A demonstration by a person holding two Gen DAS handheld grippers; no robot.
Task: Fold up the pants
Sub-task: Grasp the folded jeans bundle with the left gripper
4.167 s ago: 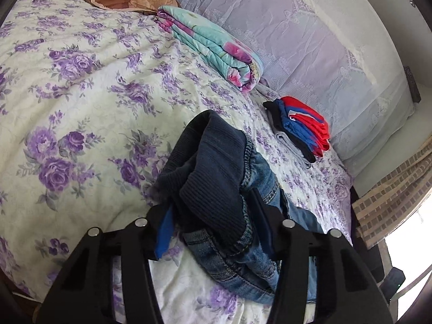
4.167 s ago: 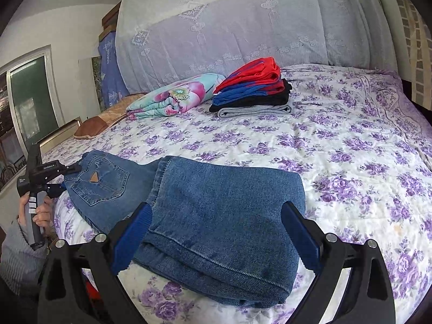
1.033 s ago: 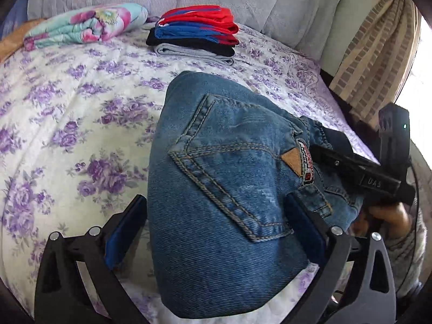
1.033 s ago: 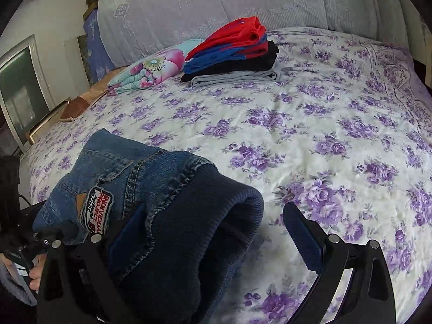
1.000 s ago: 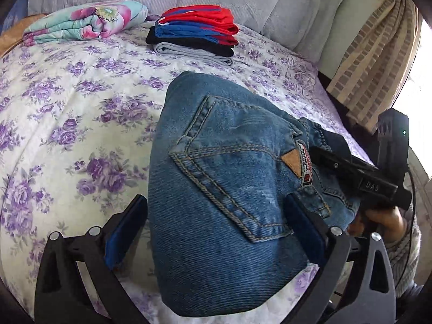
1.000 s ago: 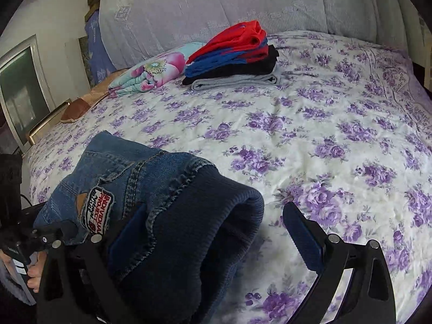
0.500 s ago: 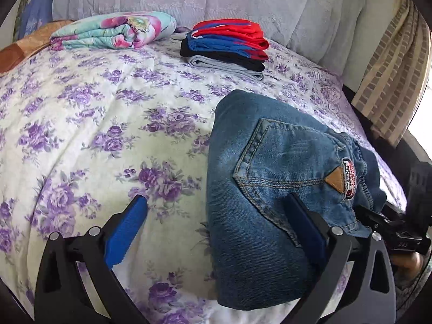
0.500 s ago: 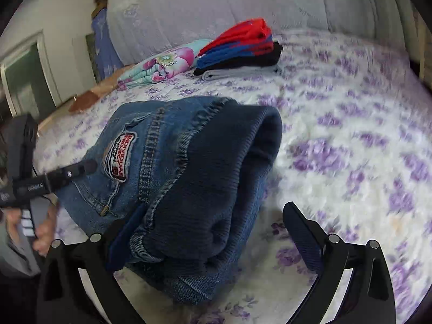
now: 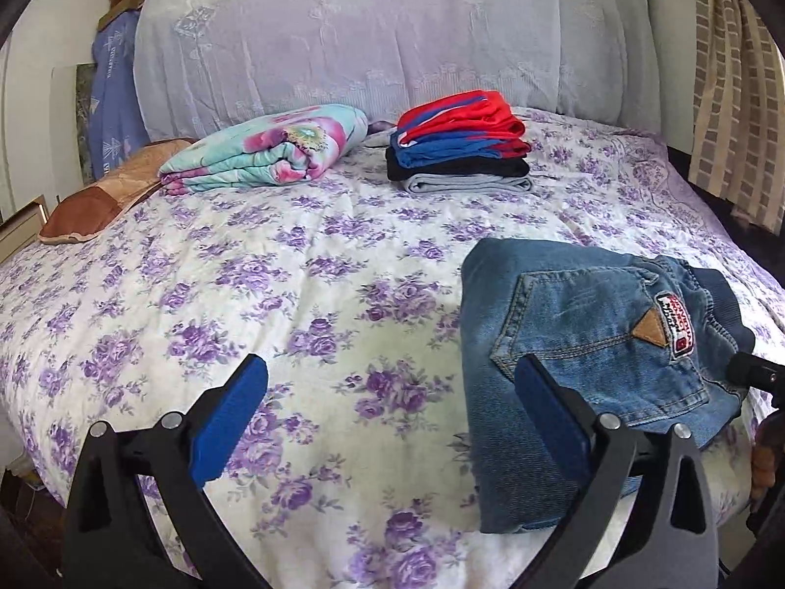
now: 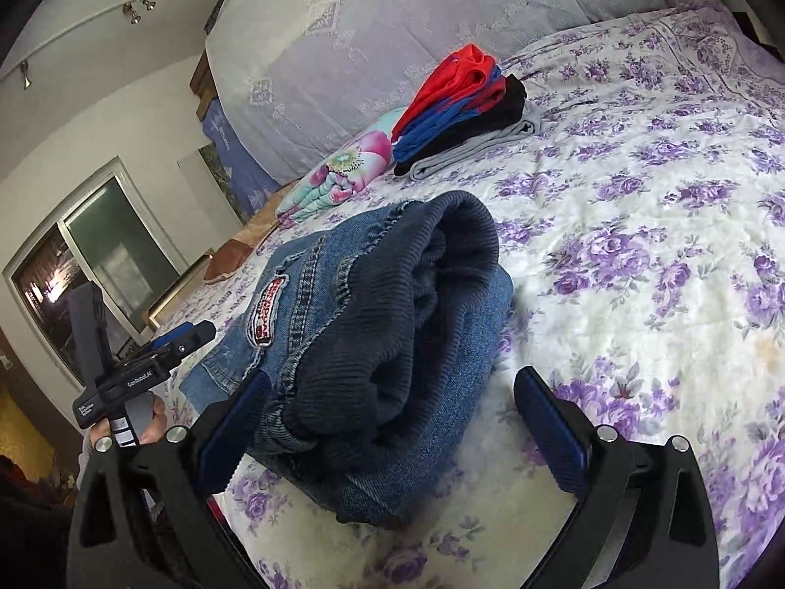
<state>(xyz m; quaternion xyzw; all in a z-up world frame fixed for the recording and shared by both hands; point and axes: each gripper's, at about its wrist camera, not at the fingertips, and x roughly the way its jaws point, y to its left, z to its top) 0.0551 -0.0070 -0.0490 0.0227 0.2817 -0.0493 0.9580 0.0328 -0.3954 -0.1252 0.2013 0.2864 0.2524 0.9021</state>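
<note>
The folded blue jeans [image 9: 579,343] lie on the floral bedspread near the front right of the bed, back pocket and patch facing up. In the right wrist view the jeans [image 10: 373,343] show their dark ribbed waistband towards me. My left gripper [image 9: 387,402] is open and empty, to the left of the jeans, with its right finger in front of their edge. My right gripper [image 10: 387,422] is open and empty, right in front of the waistband. The left gripper's body also shows in the right wrist view [image 10: 142,373], held in a hand.
A stack of folded clothes, red on top, [image 9: 458,140] sits at the back of the bed [image 9: 245,270]. A folded floral quilt [image 9: 270,152] and a brown pillow [image 9: 103,191] lie back left. A curtain [image 9: 736,98] hangs at the right.
Both grippers have pulled back from the folded jeans. The left gripper has swung left, so the jeans now sit at the right of its view.
</note>
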